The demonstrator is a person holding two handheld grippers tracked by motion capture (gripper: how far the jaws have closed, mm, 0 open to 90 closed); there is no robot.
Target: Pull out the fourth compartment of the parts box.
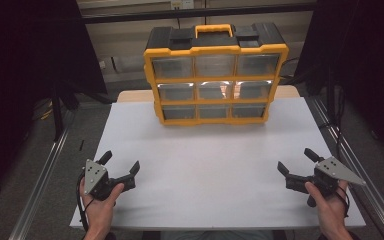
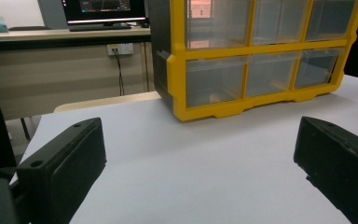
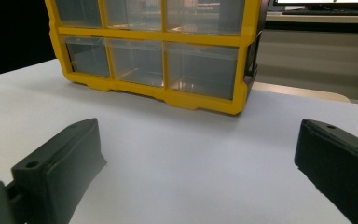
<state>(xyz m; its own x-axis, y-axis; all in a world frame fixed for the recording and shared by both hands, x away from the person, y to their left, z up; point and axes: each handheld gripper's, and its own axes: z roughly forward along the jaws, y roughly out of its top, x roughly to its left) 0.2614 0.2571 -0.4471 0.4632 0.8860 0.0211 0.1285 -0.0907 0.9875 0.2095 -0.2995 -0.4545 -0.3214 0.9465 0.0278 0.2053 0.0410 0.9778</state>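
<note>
Nearest the camera, at the table's (image 1: pixel 205 170) front left corner, the left gripper (image 1: pixel 121 166) rests in the person's hand with its jaws spread wide and nothing between them, aimed forward at the organizer (image 1: pixel 215 75). That yellow-framed case of clear drawers (image 1: pixel 215 90) stands upright at the middle of the far edge, handle (image 1: pixel 213 30) on top, fronts facing the person, likely so either gripper can reach a drawer straight on. At the front right corner the right gripper (image 1: pixel 294 164) sits likewise, jaws apart and empty, turned inward toward the case. Both are well apart from it, seemingly poised to begin.
</note>
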